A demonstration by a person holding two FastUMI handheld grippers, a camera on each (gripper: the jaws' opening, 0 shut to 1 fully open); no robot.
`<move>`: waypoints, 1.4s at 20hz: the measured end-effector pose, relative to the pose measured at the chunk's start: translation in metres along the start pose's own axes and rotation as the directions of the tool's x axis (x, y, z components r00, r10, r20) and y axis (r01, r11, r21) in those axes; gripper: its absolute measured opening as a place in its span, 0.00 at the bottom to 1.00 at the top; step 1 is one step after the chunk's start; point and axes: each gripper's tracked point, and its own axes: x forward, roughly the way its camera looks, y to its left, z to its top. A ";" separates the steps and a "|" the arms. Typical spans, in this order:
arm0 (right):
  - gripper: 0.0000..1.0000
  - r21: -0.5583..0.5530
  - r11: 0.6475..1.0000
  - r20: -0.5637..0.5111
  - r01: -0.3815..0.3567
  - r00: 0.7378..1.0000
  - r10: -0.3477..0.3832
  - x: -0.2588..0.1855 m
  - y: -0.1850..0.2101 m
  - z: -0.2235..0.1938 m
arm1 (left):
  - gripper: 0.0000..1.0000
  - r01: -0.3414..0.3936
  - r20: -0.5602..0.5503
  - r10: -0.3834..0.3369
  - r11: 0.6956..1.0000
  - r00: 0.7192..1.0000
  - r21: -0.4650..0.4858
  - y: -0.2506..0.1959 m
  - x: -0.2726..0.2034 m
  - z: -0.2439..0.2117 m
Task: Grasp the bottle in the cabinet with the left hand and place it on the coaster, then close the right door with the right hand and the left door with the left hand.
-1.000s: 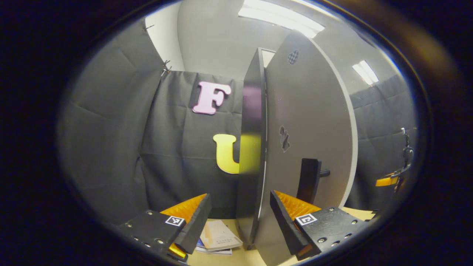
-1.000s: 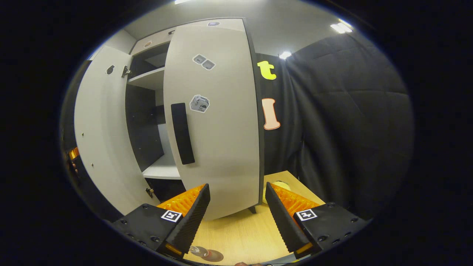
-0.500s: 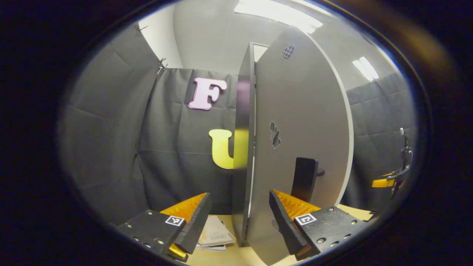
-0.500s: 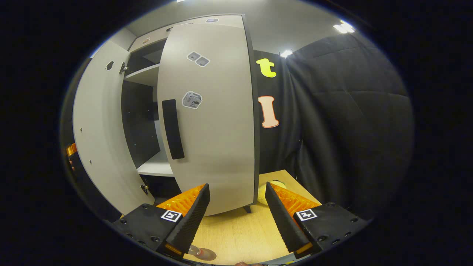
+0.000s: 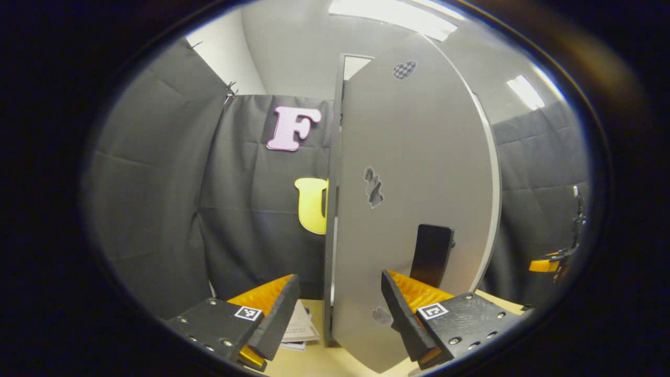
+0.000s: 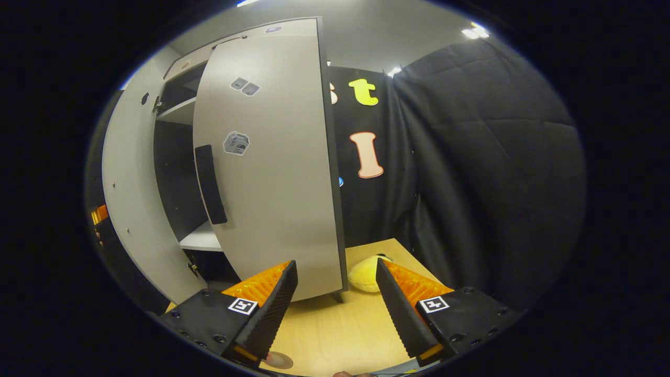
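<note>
In the right gripper view, a light wooden table (image 6: 335,335) carries a grey cabinet (image 6: 180,123) with two doors: left door (image 6: 131,209) wide open, right door (image 6: 272,173) nearly shut, one yellow toy (image 6: 365,273) beside it. The right gripper (image 6: 335,298) and, in the left gripper view, the left gripper (image 5: 337,309) both gape empty; whether the reddish disc (image 6: 277,359) at the frame's bottom is the coaster, I cannot tell

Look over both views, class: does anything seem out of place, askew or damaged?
Nothing looks damaged or spilled. The cabinet's left door and right door both stand ajar, as expected mid-task. The one stray item is a yellow soft toy on the table behind the right door. Both grippers, left and right, are open.
</note>
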 end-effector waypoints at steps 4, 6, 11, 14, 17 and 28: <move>0.96 -0.003 1.000 -0.006 -0.013 1.000 0.013 0.003 -0.015 -0.001 | 0.85 -0.009 -0.006 0.009 1.000 1.000 0.008 -0.036 0.017 -0.005; 0.96 0.007 1.000 -0.003 -0.005 1.000 0.005 0.003 -0.026 0.000 | 0.99 0.009 -0.021 -0.009 1.000 1.000 -0.006 -0.059 0.032 -0.011; 0.92 0.016 0.998 -0.008 0.053 0.999 -0.053 -0.008 -0.070 -0.007 | 0.99 0.022 -0.030 -0.023 0.999 0.999 -0.040 -0.097 0.049 -0.013; 0.96 0.042 0.997 -0.022 0.063 0.998 -0.062 -0.011 -0.091 -0.013 | 0.99 -0.023 -0.025 0.022 0.999 0.999 -0.042 -0.098 0.040 -0.012; 0.96 0.054 0.998 -0.033 0.046 0.998 -0.044 -0.010 -0.100 -0.016 | 0.99 -0.062 -0.015 0.061 0.994 0.998 -0.087 -0.094 0.028 -0.008; 0.96 -0.030 0.983 -0.012 -0.184 0.983 0.183 0.021 -0.086 -0.001 | 0.98 -0.207 0.110 0.210 0.978 0.971 -0.036 -0.121 -0.062 0.036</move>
